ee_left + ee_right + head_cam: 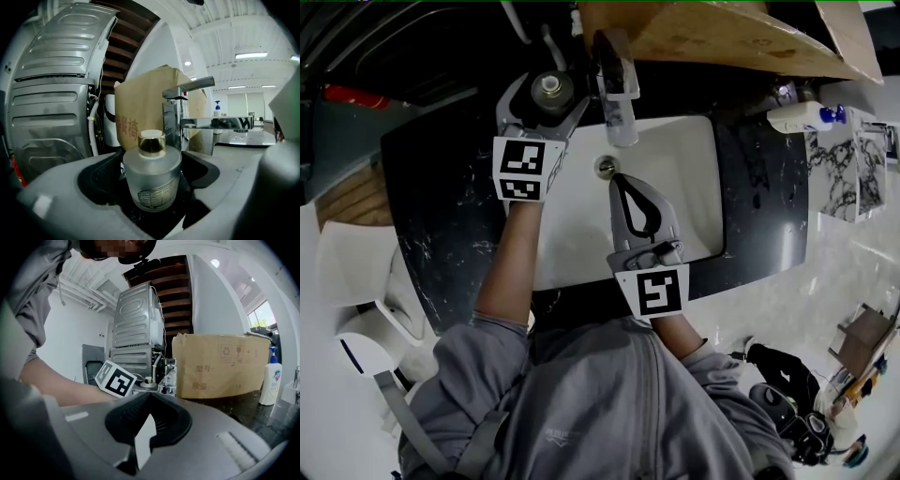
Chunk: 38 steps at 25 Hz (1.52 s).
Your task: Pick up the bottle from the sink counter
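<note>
A squat frosted glass bottle [551, 89] with a gold cap stands on the dark sink counter [441, 206], left of the faucet [617, 84]. My left gripper [549, 91] reaches around it with jaws spread wide. The bottle [152, 176] sits upright between them, deep in the left gripper [152, 159], and the pads do not visibly press on it. My right gripper [619, 180] hovers over the white sink basin [684, 187]. In the right gripper view the right gripper [151, 397] has its jaws met at the tips, with nothing held.
A cardboard box [722, 33] stands behind the faucet at the wall. A white pump bottle [802, 115] lies at the counter's far right. In the left gripper view, a grey washing machine [51, 93] rises behind the bottle. A dark bag [787, 398] lies on the floor, lower right.
</note>
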Tool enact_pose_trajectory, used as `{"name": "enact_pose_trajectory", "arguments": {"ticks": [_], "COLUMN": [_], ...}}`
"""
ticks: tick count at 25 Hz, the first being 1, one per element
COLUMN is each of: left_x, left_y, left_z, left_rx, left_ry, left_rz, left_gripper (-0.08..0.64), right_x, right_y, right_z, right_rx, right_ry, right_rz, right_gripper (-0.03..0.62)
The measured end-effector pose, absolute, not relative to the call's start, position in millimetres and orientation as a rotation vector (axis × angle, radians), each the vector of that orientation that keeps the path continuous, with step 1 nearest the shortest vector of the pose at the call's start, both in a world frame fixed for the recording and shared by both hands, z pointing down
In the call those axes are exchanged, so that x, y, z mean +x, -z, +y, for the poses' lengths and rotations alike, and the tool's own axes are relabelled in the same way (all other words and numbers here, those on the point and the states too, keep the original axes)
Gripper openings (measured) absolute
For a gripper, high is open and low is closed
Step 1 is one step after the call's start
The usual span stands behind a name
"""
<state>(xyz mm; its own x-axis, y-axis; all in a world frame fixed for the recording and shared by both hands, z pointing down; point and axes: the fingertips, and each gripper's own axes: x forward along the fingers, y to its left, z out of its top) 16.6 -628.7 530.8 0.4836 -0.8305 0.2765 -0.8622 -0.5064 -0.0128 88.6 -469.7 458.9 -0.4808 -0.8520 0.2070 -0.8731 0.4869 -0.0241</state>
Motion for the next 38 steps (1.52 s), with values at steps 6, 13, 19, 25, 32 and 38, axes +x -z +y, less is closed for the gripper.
{"name": "enact_pose_trajectory", "arguments": {"ticks": [6,13,19,25,32,38], "left_x": [16,14,8,3,4,-2], "left_y": [-535,-517,-464,-410,-365,-341], "left_z": [-631,-619,-588,-540,-471,-422], "left_rx": [2.591,2.597,2.632,2.676,2.698,2.669], "left_ry": [-0.453,-0.362,-0.317,-0.284,-0.230,-0.137], "left_rz": [-1.495,-1.503,-1.521,-1.547,-1.571,-1.640], "left_gripper": [0.344,0.339,0.339,0.339,0.339,0.339], "right_x": [96,101,101,90,86,80], "right_y": [-459,-455,-438,-405,-386,-358], "right_z": [-470,-468,-472,-476,-457,-429], "right_rx": [1.518,1.524,1.552,1.590,1.598,1.583], "right_ry": [-0.191,-0.153,-0.098,-0.018,-0.005,0.034], "right_rz": [-2.547,-2.526,-2.523,-2.582,-2.598,-2.638], "right_gripper": [0.000,0.000,0.000,0.000,0.000,0.000]}}
